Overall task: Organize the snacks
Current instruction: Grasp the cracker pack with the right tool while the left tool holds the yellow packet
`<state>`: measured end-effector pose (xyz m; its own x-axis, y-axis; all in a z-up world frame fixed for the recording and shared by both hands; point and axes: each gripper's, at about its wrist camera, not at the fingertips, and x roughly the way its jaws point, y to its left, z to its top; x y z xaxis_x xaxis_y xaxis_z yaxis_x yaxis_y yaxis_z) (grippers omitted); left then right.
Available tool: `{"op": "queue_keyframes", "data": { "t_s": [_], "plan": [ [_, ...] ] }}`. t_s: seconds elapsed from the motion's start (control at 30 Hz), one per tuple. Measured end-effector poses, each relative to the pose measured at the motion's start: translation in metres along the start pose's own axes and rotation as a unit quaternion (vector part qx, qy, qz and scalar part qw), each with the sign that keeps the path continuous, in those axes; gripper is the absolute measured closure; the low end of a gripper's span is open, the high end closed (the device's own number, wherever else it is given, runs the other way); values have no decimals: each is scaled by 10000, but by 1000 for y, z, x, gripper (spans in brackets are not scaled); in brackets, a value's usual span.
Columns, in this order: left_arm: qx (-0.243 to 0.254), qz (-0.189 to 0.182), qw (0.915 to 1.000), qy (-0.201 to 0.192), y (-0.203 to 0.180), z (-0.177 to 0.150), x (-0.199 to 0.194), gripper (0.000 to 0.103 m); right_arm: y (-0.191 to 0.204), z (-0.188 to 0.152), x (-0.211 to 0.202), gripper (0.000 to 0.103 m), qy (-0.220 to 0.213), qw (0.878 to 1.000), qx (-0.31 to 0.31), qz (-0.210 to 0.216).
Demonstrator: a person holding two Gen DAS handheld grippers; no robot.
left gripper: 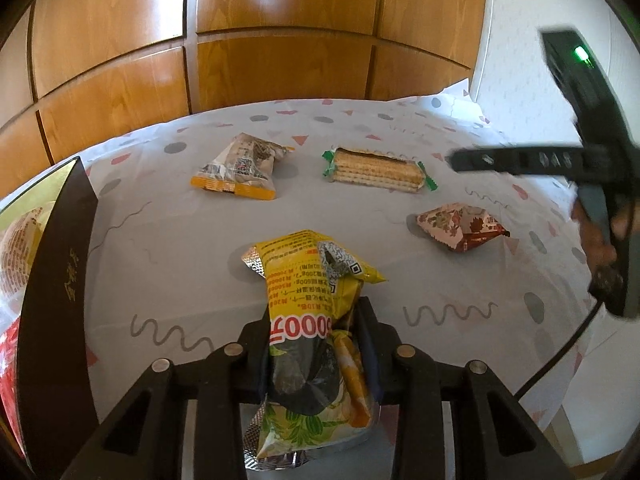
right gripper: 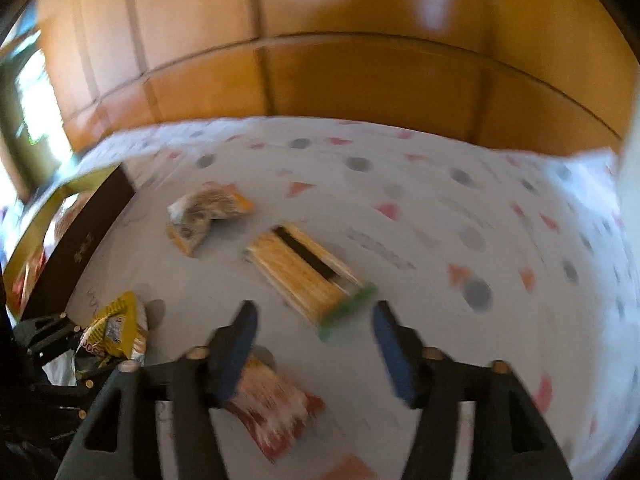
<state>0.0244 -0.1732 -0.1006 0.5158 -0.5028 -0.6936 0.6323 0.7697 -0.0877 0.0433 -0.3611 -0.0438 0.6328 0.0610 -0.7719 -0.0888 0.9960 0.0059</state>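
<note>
Partway through, by the look of it. Yellow snack bag [left gripper: 316, 320] pinched in the left gripper [left gripper: 316, 344] jaws, raised above the table [left gripper: 160, 248]. Right gripper [right gripper: 314, 344] hovering with jaws wide, holding nothing. Dark box [left gripper: 60, 280] at left edge, some packets already inside. Three left loose on the cloth — orange packet [left gripper: 240, 168], cracker pack [left gripper: 378, 170], red packet [left gripper: 460, 226]. Grey patterned tablecloth; glossy wood-panelled wall [left gripper: 260, 32] behind.
</note>
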Motion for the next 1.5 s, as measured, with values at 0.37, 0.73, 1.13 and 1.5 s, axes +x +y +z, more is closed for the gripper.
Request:
{"op": "queue_keyframes", "data": {
  "t_s": [0.37,0.73,1.13,1.5],
  "plan": [
    [-168,-148,9997,-63,5,-3,-2,67,10,31,77,36,1111,9870,-1144,-201],
    [-206,-173,9996,-72,5,-3,-3,67,-62,-8,44,54,753,9888,662,-1103],
    [-297,-142,9994,41,7,2,0,67,-85,-85,2,55,-106,9621,2014,-1836],
    [-566,-199,9978,300,10,10,-2,70,-82,-83,8,55,-265,9617,2035,-1818]
  ]
}}
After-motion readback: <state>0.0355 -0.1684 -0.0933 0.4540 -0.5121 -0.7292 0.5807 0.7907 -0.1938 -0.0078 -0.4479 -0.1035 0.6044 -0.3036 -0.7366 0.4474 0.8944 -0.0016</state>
